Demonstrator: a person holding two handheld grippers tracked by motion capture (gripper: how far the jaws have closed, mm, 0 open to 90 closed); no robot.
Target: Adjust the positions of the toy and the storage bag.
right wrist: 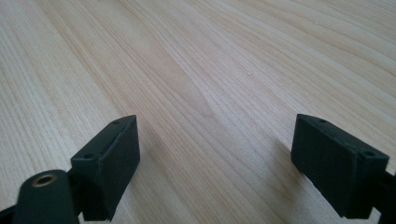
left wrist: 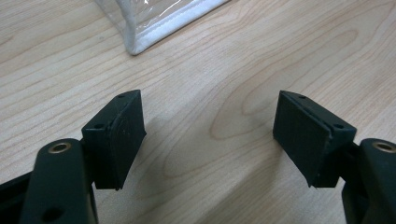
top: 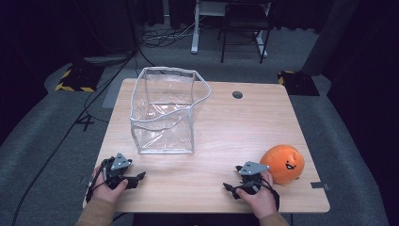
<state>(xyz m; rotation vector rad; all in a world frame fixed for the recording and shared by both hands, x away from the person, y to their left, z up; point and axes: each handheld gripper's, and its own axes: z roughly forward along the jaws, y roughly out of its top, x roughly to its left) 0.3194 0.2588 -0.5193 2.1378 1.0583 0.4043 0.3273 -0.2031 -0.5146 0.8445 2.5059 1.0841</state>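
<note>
The left gripper [top: 136, 179] sits at seven o'clock, its jaws wide apart and pointing toward three o'clock. The right gripper [top: 229, 187] sits at five o'clock, jaws spread wide with nothing between them, pointing toward nine o'clock.

Wooden table [top: 221, 136], grey carpet [top: 42, 136]

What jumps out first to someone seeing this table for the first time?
A bright orange plush toy with a smiling face sits near the table's right front corner, beside the right gripper. A clear plastic bag stands open at the back left, beyond the left gripper. Both grippers rest open on the wood.
</note>
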